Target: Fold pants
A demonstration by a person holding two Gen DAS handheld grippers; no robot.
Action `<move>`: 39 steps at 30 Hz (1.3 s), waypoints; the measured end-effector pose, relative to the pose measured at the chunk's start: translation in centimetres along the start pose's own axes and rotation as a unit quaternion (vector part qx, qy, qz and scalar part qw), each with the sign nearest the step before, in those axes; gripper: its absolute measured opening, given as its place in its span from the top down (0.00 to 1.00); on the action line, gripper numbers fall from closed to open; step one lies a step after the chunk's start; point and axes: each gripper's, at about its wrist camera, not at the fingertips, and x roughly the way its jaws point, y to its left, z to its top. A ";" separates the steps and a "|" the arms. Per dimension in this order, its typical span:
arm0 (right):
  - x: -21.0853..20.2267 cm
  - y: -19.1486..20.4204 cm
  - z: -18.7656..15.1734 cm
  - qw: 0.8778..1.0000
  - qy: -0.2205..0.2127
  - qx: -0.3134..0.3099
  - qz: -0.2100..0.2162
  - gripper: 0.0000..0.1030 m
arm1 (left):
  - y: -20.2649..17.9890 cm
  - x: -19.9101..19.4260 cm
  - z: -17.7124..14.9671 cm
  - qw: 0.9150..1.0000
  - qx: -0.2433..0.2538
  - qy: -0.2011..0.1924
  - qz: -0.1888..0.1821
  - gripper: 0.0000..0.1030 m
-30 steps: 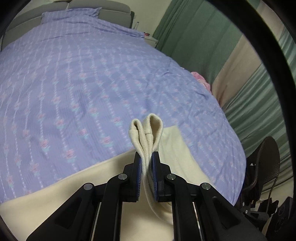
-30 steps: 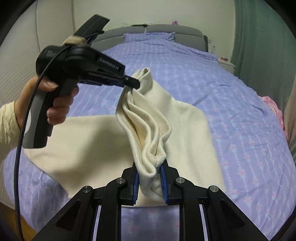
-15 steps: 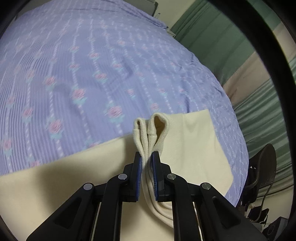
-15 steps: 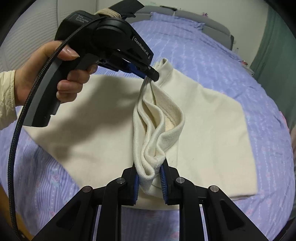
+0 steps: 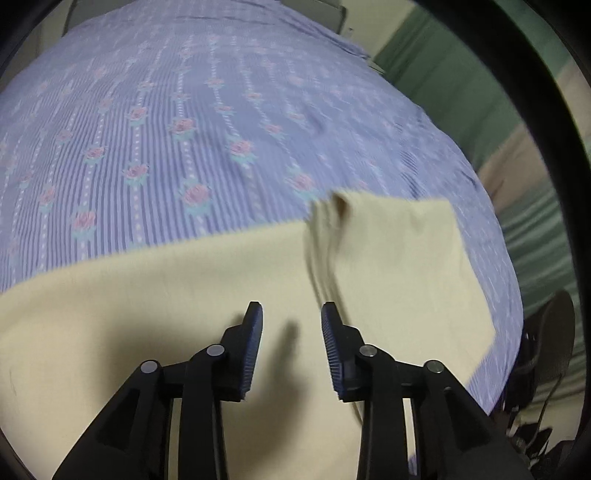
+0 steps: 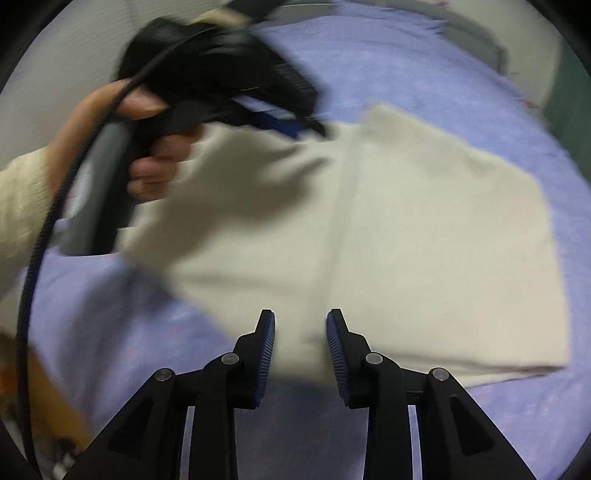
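Note:
The cream pants [image 5: 207, 295] lie folded on the lilac flowered bedspread [image 5: 177, 122]. In the left wrist view a bunched cuff [image 5: 328, 229] sits at their far edge. My left gripper [image 5: 291, 314] is open and empty, just above the cloth. In the right wrist view the pants [image 6: 424, 240] lie flat as a folded rectangle. My right gripper [image 6: 301, 321] is open and empty at their near edge. The left gripper [image 6: 229, 85], held in a hand, hovers over the pants' far left part. Both views are blurred.
Green and beige curtains [image 5: 535, 155] hang at the right of the bed. A dark chair [image 5: 546, 354] stands at the bed's right corner. A grey headboard [image 6: 476, 33] is at the far end.
Both grippers have opened and let go of the pants' edge. The lifted cloth has dropped flat onto the rest of the pants. Both grippers have drawn back a little.

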 end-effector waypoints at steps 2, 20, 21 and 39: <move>-0.9 0.5 -0.8 1.000 -0.002 -0.016 0.002 0.69 | -1.3 -1.0 -1.3 1.000 0.011 0.000 -0.009 0.65; -6.0 -4.2 3.3 0.996 -0.045 0.047 -0.065 0.51 | -0.8 -12.9 -10.0 0.983 -0.052 -0.120 0.130 0.44; -5.9 -3.3 4.0 0.996 -0.049 0.047 -0.058 0.49 | -0.5 -13.5 -10.6 0.981 -0.055 -0.123 0.139 0.43; 3.7 11.1 11.1 0.999 -0.026 -0.028 0.003 0.43 | 18.7 -17.8 -23.1 0.909 -0.375 -0.179 0.043 0.41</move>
